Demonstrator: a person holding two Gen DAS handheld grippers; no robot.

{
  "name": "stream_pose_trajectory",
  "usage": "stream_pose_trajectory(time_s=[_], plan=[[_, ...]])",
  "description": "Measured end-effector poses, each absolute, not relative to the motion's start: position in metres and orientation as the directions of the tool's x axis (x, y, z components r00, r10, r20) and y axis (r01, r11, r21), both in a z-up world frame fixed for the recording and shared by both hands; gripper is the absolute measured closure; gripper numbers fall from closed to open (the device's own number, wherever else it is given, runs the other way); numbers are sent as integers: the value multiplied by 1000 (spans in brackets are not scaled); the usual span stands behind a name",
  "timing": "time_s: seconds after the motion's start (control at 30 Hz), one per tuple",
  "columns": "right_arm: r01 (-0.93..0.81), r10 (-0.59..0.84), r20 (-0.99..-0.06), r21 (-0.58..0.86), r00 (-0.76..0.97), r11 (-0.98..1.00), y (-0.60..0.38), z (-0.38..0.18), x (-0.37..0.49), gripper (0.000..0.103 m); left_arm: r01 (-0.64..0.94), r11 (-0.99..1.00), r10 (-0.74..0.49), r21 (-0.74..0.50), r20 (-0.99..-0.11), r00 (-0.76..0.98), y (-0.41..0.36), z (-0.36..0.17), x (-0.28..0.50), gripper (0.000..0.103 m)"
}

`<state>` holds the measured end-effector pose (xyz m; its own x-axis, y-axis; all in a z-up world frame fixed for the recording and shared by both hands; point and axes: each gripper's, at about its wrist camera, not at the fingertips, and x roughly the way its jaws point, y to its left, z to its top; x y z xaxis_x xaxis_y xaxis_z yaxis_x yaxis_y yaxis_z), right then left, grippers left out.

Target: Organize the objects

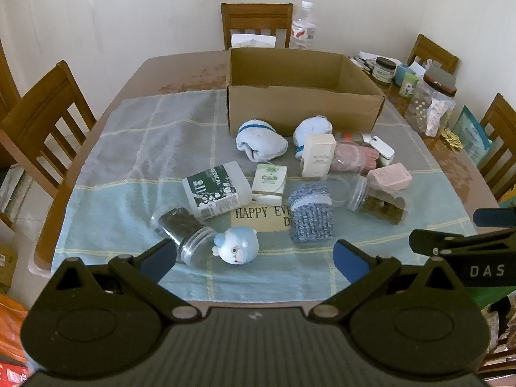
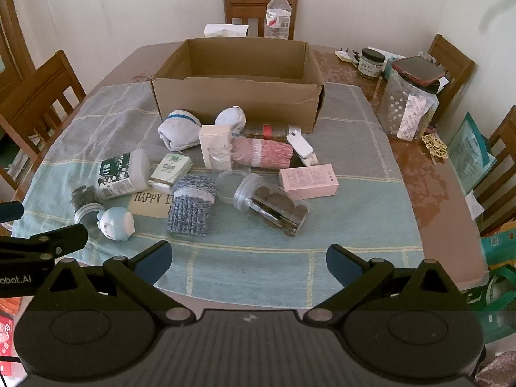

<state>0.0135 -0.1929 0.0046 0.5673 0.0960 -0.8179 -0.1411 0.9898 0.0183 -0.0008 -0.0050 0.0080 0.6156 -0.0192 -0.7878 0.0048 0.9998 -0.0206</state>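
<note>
An open cardboard box (image 1: 303,109) (image 2: 238,100) stands at the back of the checked cloth (image 1: 129,148) (image 2: 258,267). In front of it lie several loose things: a rolled white sock (image 1: 259,143) (image 2: 179,130), a green-labelled bottle (image 1: 216,193) (image 2: 124,174), a blue figurine (image 1: 237,245) (image 2: 116,222), a blue knitted roll (image 1: 311,213) (image 2: 192,204), a jar of dark pieces (image 1: 379,201) (image 2: 272,204) and a pink box (image 1: 390,177) (image 2: 308,180). My left gripper (image 1: 254,262) hangs open just short of the figurine. My right gripper (image 2: 248,262) is open over bare cloth.
Wooden chairs (image 1: 42,122) (image 2: 451,64) ring the table. A water bottle (image 1: 303,25) (image 2: 277,14) stands behind the box. Jars and a phone on a clear container (image 2: 409,103) crowd the right side. Bare cloth lies to the left (image 1: 145,135).
</note>
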Motion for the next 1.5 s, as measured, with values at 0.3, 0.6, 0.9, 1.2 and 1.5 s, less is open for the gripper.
stream_pose_trajectory(time_s=[0.3, 0.6, 0.9, 1.2, 1.5], plan=[[-150, 106, -816, 24, 568, 988, -199, 6, 15, 0, 12, 999, -31, -30, -790, 612, -11, 7, -2, 0], [-170, 121, -812, 27, 571, 985, -206, 5, 19, 0, -9, 1000, -13, -25, -786, 618, -17, 10, -2, 0], [-194, 141, -806, 34, 574, 980, -218, 7, 24, 0, -19, 999, -15, -35, -777, 630, -26, 12, -2, 0], [-214, 157, -800, 37, 579, 976, -223, 7, 25, 0, -20, 999, -24, -47, -772, 635, -30, 13, -1, 0], [-220, 167, -798, 45, 579, 975, -224, 7, 26, 0, 8, 1000, -20, -19, -760, 649, -35, 11, 1, 0]])
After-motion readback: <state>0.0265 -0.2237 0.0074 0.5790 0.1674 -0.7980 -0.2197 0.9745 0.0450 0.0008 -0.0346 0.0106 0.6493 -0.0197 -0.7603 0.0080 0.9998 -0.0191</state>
